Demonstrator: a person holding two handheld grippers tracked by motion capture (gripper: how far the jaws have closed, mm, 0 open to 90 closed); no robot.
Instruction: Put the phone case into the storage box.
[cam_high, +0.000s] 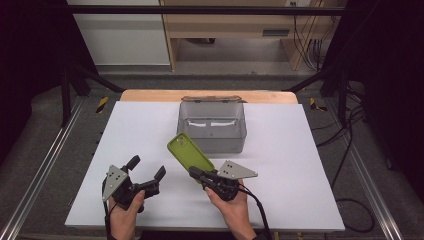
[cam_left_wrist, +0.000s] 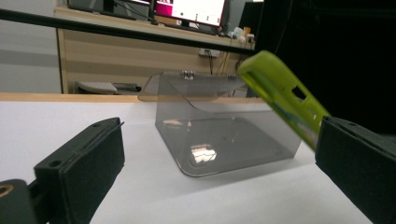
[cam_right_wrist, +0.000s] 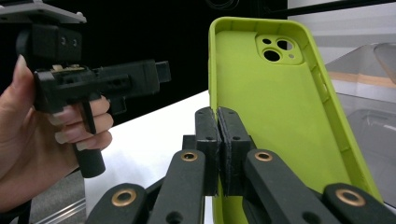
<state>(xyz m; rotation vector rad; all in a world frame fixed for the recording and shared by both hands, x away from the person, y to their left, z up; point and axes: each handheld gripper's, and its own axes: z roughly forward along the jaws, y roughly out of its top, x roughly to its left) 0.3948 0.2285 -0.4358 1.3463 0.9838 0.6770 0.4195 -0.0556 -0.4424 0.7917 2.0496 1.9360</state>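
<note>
Pinching green phone case edgewise, right tongs.

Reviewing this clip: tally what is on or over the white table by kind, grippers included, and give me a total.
Phone case, green, clamped in the right gripper: 1
Clear plastic box, lid open: 1
Black two-jaw grippers, counting the left gripper, which stands open: 2
Total: 4

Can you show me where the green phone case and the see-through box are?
green phone case (cam_right_wrist: 280, 116), right gripper view, its inner back.
see-through box (cam_high: 212, 142), high view, its front wall.
</note>
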